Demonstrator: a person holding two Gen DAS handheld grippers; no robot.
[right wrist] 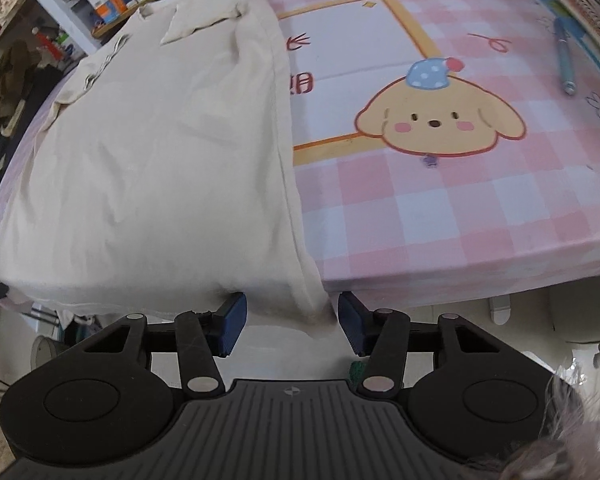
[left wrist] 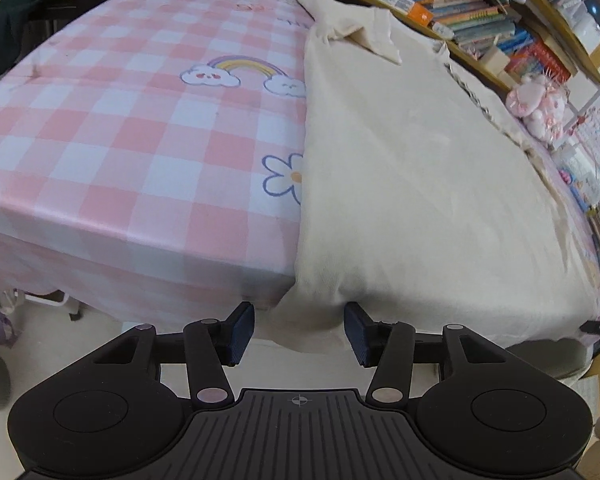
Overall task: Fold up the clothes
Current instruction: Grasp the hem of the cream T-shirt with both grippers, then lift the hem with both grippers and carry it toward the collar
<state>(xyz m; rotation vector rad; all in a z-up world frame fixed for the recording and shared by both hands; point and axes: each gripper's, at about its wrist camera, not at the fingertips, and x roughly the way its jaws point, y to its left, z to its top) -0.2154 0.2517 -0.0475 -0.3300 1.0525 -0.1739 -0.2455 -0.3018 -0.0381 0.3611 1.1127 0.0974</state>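
Note:
A cream garment (left wrist: 412, 168) lies flat along the table, folded lengthwise, its hem hanging over the near edge and its collar at the far end. It also shows in the right wrist view (right wrist: 152, 152). My left gripper (left wrist: 299, 334) is open, its blue pads either side of the hem's left corner, not touching it. My right gripper (right wrist: 292, 330) is open, its pads either side of the hem's right corner.
The table wears a pink checked cloth (left wrist: 120, 128) with a rainbow print and a puppy print (right wrist: 436, 120). Bookshelves (left wrist: 480, 12) stand behind the table. A pink plush toy (left wrist: 536, 100) and a pen (right wrist: 564, 60) sit near the far edges.

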